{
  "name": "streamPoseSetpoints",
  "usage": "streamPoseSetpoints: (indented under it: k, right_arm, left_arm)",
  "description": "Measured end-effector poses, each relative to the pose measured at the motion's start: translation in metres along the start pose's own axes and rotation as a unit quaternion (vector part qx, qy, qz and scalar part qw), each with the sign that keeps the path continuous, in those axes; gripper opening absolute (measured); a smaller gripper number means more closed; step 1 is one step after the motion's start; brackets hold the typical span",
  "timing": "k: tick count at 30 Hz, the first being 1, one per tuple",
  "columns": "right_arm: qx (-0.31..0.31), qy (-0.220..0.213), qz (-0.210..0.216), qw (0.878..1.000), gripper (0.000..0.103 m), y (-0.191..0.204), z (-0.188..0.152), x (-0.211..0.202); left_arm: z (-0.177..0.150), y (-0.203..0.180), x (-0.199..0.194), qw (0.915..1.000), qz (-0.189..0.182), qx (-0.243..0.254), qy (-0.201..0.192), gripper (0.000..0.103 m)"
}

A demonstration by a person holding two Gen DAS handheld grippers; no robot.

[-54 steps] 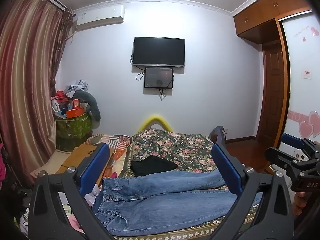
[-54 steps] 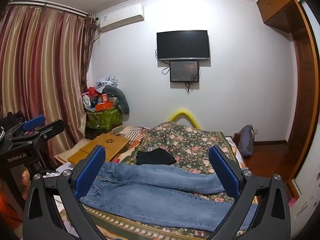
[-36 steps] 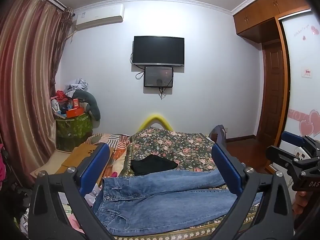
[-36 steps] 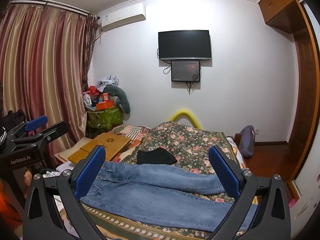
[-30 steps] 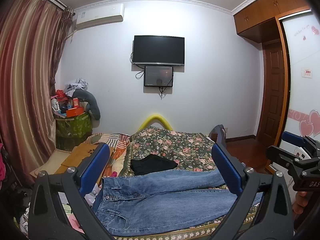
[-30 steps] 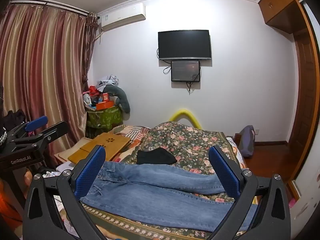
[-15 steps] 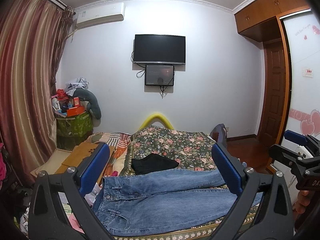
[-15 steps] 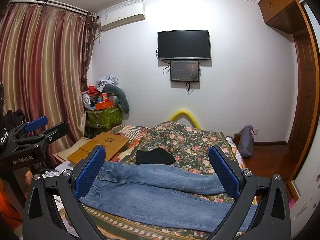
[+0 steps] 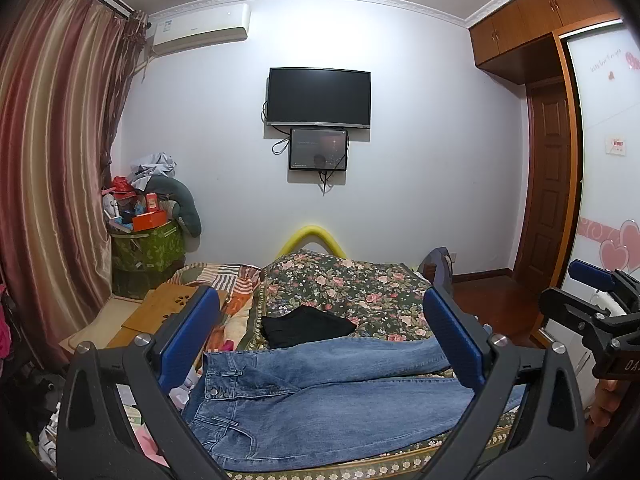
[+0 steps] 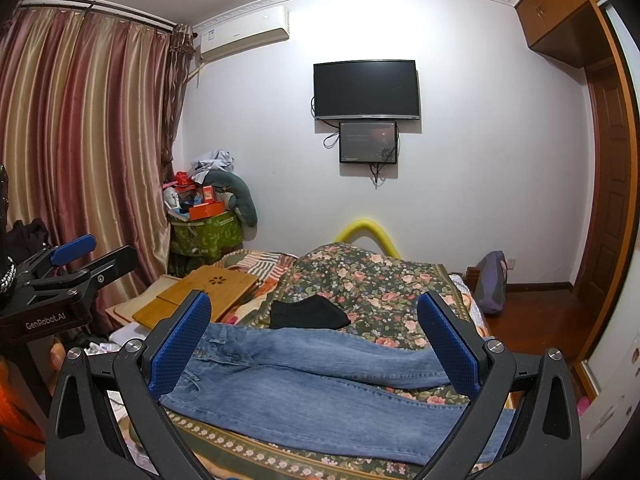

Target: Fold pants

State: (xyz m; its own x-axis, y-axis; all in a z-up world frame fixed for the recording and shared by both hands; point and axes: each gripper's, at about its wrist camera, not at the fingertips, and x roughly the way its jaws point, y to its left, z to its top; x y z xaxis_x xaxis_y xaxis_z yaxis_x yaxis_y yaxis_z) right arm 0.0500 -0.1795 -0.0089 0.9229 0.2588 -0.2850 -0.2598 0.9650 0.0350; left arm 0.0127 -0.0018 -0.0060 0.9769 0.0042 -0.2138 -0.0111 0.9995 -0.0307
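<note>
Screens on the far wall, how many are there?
2: a large black television mounted high on the white wall, and a smaller dark screen directly below it. Neither view shows any others.

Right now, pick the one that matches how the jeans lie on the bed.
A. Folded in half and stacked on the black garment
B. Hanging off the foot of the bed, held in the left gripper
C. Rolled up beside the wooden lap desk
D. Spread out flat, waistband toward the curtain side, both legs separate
D: the jeans lie flat on the floral bedspread, waistband at the curtain side, legs apart; both grippers are open and hold nothing.
</note>
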Motion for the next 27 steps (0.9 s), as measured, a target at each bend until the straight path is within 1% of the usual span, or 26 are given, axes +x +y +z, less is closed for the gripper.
streamPoseSetpoints:
  k: [27]
  right_arm:
    - [-0.001,-0.004,-0.004,1.0,0.103,-0.0043,0.0025,-0.0059]
  left_arm:
    - [0.0002,-0.0009,-0.0004,1.0,0.0,-0.001,-0.002,0.103]
